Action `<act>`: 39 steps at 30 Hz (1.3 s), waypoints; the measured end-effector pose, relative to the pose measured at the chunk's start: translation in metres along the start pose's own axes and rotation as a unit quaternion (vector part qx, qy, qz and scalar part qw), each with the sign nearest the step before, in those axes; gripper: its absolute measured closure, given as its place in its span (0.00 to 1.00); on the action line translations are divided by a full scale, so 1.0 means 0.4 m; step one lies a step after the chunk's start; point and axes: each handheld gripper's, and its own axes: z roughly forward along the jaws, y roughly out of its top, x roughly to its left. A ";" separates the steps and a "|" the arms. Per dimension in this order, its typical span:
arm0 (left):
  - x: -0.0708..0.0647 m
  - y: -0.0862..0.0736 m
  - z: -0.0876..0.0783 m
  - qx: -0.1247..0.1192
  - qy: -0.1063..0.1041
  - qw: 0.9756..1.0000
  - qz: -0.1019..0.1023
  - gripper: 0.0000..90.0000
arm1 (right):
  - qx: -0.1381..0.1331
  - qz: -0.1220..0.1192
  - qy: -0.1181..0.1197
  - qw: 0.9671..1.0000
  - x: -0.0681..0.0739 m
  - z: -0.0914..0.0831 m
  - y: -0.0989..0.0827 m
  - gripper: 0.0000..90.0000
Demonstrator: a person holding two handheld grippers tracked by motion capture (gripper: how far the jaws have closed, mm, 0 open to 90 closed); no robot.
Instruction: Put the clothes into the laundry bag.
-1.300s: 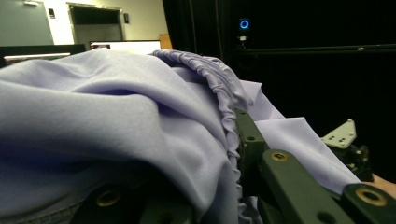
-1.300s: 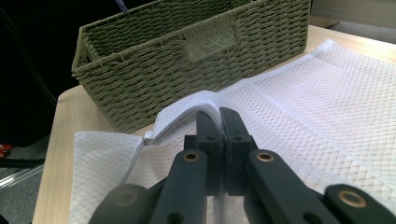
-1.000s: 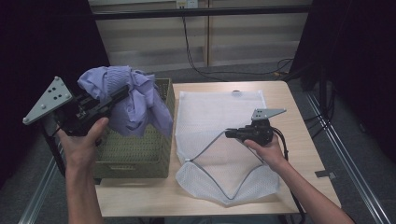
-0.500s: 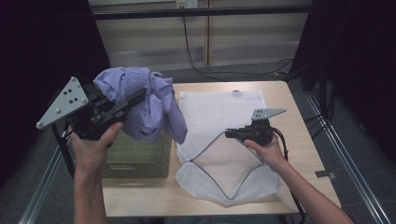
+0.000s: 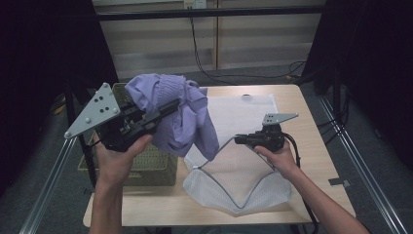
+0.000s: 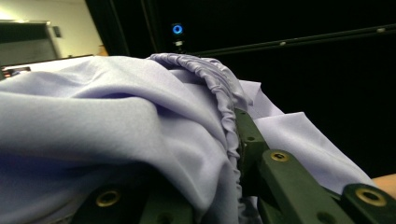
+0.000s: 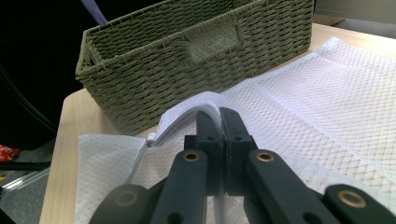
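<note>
A lavender garment hangs bunched from my left gripper, which is shut on it and holds it in the air between the basket and the bag. In the left gripper view the garment drapes over the jaws, and one finger pokes out beside a gathered seam. A white mesh laundry bag lies flat on the table. My right gripper is shut on its zipper edge and lifts that edge, so the mouth gapes. The closed right gripper shows in its own view.
A woven green basket stands at the table's left side, below the left hand; it appears as the basket just beyond the bag. The wooden table has bare room to the right. Dark curtains and metal rails surround it.
My left gripper has carried the garment to the right and slightly up, from above the basket toward the bag's mouth. The right gripper and the bag edge have stayed put.
</note>
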 end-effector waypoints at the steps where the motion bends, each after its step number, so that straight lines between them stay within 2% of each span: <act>1: -0.004 0.000 0.005 0.002 -0.006 1.000 0.001 0.89 | 0.000 0.000 0.000 1.000 0.000 0.000 0.000 0.98; 10: -0.046 0.002 0.046 0.002 -0.044 0.999 -0.006 0.89 | -0.001 0.002 0.002 1.000 -0.001 -0.003 0.002 0.98; 15: -0.074 0.005 0.075 0.000 -0.072 0.997 -0.009 0.89 | -0.002 0.003 0.003 1.000 -0.002 -0.004 0.003 0.98; 18: -0.089 0.001 0.093 -0.007 -0.064 0.998 -0.007 0.89 | -0.002 0.001 0.003 1.000 -0.002 -0.004 0.003 0.98; 20: -0.097 -0.003 0.105 0.004 -0.062 0.998 -0.002 0.89 | -0.002 0.001 0.003 1.000 -0.002 -0.004 0.003 0.98; 21: -0.101 -0.007 0.112 0.007 -0.060 0.998 -0.006 0.89 | -0.002 0.001 0.002 1.000 -0.001 -0.005 0.003 0.98; 22: -0.103 -0.018 0.122 0.026 -0.068 0.997 -0.008 0.89 | -0.002 0.001 0.004 1.000 -0.001 -0.005 0.003 0.98; 23: -0.103 -0.018 0.122 0.026 -0.068 0.997 -0.008 0.89 | -0.002 0.001 0.004 1.000 -0.001 -0.005 0.003 0.98; 27: -0.108 -0.059 0.142 0.040 -0.085 0.995 -0.024 0.89 | -0.002 0.002 0.004 1.000 -0.001 -0.006 0.003 0.98; 30: -0.110 -0.092 0.160 0.048 -0.104 0.993 -0.038 0.89 | -0.002 0.001 0.004 1.000 -0.002 -0.004 0.003 0.98; 31: -0.113 -0.099 0.165 0.048 -0.105 0.992 -0.047 0.89 | -0.001 0.001 0.003 1.000 -0.002 -0.004 0.003 0.98; 34: -0.115 -0.130 0.183 0.063 -0.115 0.990 -0.048 0.89 | 0.000 0.001 0.004 1.000 -0.001 -0.002 0.002 0.98; 39: -0.114 -0.195 0.213 0.088 -0.122 0.986 -0.067 0.89 | 0.003 0.001 0.003 1.000 -0.002 -0.003 0.001 0.98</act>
